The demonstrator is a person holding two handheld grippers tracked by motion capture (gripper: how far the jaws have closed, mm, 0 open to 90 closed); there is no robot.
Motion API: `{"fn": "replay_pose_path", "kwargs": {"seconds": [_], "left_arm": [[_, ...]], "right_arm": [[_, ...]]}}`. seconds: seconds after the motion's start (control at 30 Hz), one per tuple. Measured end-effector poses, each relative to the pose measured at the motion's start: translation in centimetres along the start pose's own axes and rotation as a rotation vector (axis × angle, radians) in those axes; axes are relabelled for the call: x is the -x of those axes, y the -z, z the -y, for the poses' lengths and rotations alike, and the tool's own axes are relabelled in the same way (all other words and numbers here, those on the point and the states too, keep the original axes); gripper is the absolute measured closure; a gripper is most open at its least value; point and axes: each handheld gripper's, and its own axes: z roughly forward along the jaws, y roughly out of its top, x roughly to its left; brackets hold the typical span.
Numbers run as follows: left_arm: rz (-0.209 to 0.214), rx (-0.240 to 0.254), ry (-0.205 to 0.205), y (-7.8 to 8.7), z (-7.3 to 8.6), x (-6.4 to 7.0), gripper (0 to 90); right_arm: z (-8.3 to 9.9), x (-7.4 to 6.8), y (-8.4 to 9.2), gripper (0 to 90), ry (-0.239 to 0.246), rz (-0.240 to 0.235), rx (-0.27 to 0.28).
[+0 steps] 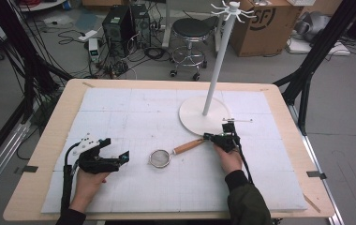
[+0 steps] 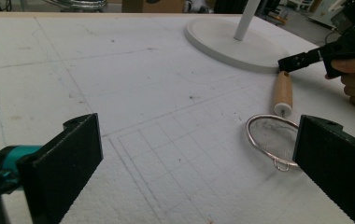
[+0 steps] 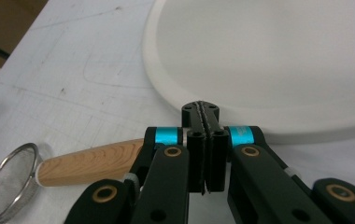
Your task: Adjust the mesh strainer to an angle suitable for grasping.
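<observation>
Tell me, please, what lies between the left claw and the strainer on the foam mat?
Nothing: in the high view the stretch of foam mat between the open left claw and the strainer is bare.

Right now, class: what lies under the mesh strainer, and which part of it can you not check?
The strainer rests on the white foam board; gridded foam shows dimly through its mesh. Its wooden handle's far end is covered by the shut right tool, so what lies beneath it there is hidden.
</observation>
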Motion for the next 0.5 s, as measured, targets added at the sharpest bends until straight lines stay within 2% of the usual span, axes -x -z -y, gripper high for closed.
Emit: {"fn": "replay_pose_path", "kwargs": {"seconds": [0.2, 0.5], "left_arm": [[0.005, -0.004, -0.007, 0.0, 0.0, 0.0, 2.1], [0.005, -0.006, -0.010, 0.1, 0.0, 0.0, 2.1]], "right_arm": [[-0.1, -1.6, -1.4, 89.8, 0.014, -0.015, -0.012], [-0.2, -2.4, -2.2, 89.8, 0.014, -0.028, -0.021]]}}
